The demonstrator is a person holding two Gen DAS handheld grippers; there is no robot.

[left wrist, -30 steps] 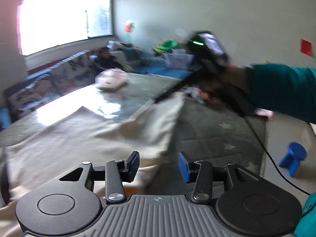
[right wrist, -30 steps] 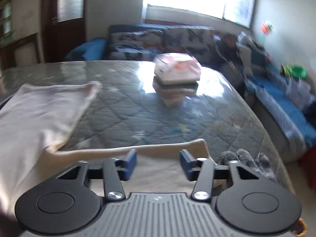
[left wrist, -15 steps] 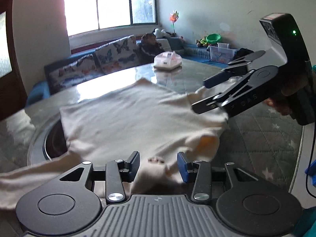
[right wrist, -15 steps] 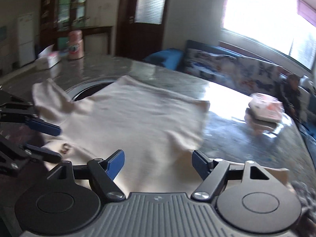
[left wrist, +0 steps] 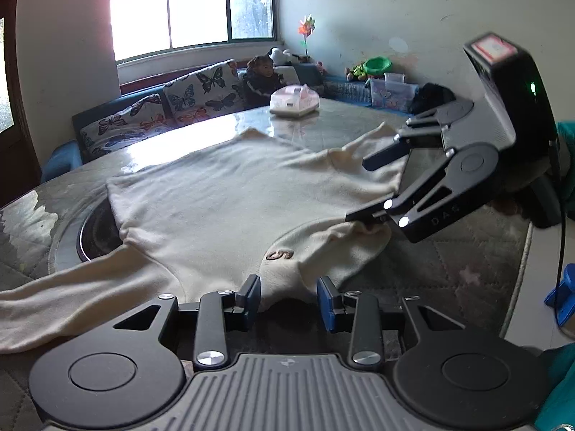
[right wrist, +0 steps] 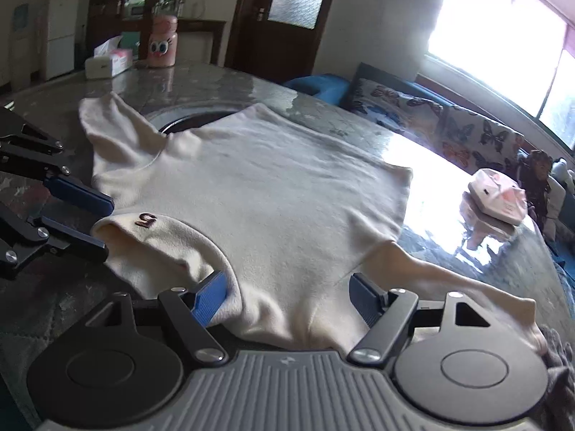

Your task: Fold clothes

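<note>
A cream sweater lies spread across the round marble worktop, its collar bearing a small brown mark on the edge nearest both grippers. The left gripper hovers just short of that collar, fingers parted with nothing between them. Across the collar from it, the right gripper also stands wide apart, its lower finger touching the fabric right at the collar's rim. From the right wrist view, the right gripper straddles the shoulder cloth beside the collar, blue pads spread and not pinching. One sleeve trails away from the collar toward the worktop's edge. Beyond the sweater's far hem sits a folded pink stack. Past the other sleeve stand a tissue box and a pink jar.
</note>
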